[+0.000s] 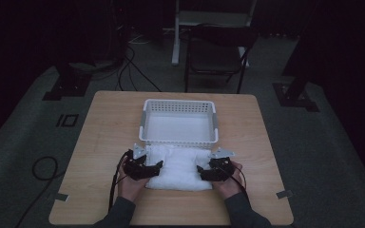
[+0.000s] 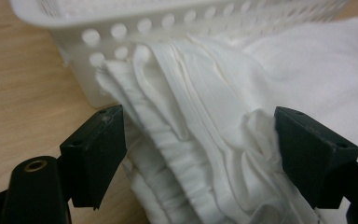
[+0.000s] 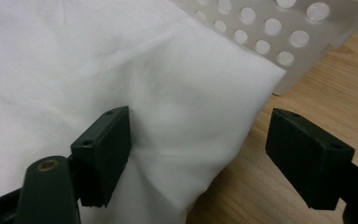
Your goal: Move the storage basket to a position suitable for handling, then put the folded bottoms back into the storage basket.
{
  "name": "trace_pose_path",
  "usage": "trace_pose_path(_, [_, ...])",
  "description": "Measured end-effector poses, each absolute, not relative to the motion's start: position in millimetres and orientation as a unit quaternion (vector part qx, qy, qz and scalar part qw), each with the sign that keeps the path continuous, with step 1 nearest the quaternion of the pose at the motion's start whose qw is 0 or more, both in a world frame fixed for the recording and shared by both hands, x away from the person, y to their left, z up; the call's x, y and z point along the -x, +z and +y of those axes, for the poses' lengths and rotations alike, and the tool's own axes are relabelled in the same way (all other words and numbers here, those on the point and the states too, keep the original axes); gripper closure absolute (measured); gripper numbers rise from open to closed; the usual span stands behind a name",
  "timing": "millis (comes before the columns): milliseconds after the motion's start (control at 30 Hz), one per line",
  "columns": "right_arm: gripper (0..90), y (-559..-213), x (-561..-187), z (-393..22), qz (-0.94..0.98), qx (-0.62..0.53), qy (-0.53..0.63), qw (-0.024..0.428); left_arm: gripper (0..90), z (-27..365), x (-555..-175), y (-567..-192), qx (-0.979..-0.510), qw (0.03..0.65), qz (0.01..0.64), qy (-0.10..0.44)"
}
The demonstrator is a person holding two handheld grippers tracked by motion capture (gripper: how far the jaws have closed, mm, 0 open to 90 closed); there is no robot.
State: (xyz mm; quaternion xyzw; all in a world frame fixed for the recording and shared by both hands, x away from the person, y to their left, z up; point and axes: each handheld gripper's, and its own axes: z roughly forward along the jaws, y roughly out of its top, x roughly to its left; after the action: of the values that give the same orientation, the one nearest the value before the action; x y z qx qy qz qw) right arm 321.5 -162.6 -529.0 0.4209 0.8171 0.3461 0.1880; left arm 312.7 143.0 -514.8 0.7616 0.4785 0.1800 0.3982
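White folded cloth (image 1: 179, 168), soft and thickly layered, lies flat on the light wooden table (image 1: 100, 142) near its front edge, its far side touching the near wall of the white perforated plastic basket (image 1: 179, 120) that sits at the table's middle. The person's left tongs (image 1: 158, 166) sit at the cloth's left end and the right tongs (image 1: 200, 171) at its right end, each pointing inward.

In the left gripper view the jaws stand wide apart with the cloth's stacked, ribbed fold edges (image 2: 191, 154) bunched between them; the pads do not press on the fabric yet. In the right gripper view the jaws are likewise wide open, one over the cloth's smooth top (image 3: 121, 84) and the other out over bare wood past the cloth's corner, so nothing is held.

Judging from this, the work in hand is gripping both ends to lift the cloth into the basket. The risk on the left is that the tongs catch only some of the loose layers, so the fold falls open on lifting. On the right, the outer jaw stands clear of the edge and may close on just a thin corner, which could slip. A lift with uneven holds could also drag the cloth against the basket wall and push the light basket toward the table's far edge
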Motion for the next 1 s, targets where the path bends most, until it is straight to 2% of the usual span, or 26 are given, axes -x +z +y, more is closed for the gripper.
trace_pose_path(400, [22.3,-527.3,-320.1,-162.9,0.817,-0.421,0.347,0.189,18.6,151.1,-312.5,-496.6,-0.751,0.427,0.473,0.175])
trace_pose_path(667, [22.6,-526.9,-319.9,-163.1,0.816,-0.421,0.349,0.187,15.6,146.0,-317.5,-508.4,-0.75,0.427,0.482,0.151])
trace_pose_path(767, [22.6,-526.8,-319.7,-163.0,0.816,-0.42,0.349,0.188,13.8,140.0,-319.9,-514.9,-0.759,0.401,0.488,0.157])
trace_pose_path(1000, [22.3,-526.7,-319.5,-163.2,0.816,-0.42,0.35,0.188,7.5,141.6,-326.0,-531.2,-0.765,0.387,0.495,0.141])
